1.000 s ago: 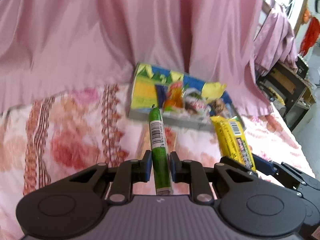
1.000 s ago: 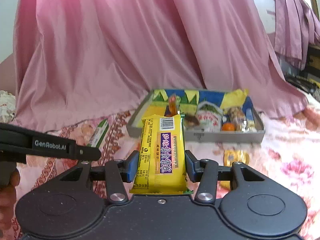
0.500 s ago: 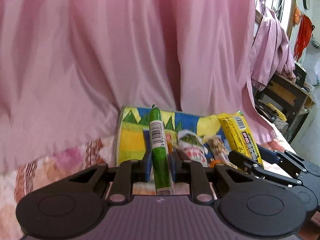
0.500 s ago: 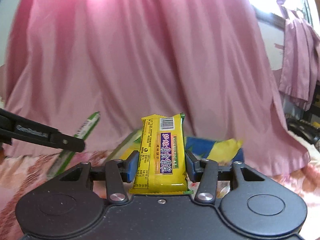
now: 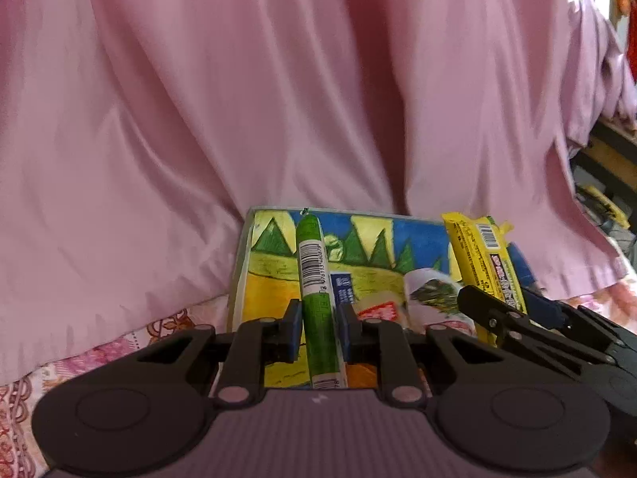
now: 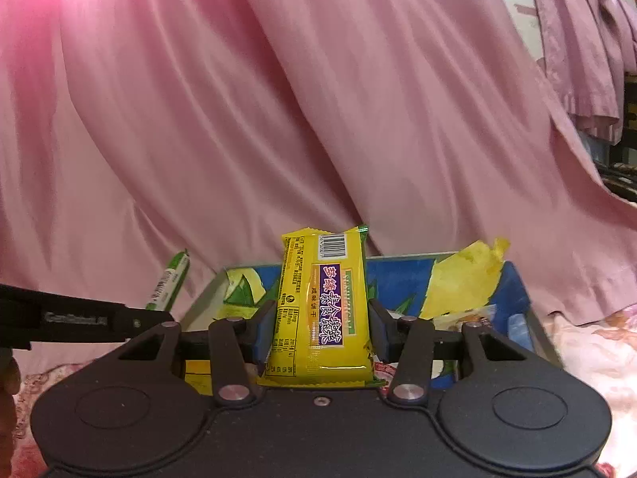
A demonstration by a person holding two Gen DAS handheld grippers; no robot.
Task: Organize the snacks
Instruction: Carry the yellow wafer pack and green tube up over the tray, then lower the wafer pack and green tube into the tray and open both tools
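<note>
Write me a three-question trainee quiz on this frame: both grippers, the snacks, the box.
1. True or false: the left gripper holds a green stick snack.
2. What does the right gripper hold? A) an orange B) a yellow snack bar C) nothing
3. What lies straight ahead of both grippers, in front of the pink cloth?

Key
1. True: the jaws are shut on the stick, barcode side up.
2. B: the yellow snack bar is clamped between the jaws, barcode at its far end.
3. The snack box, with green hills painted inside and several snacks already in it.
</note>
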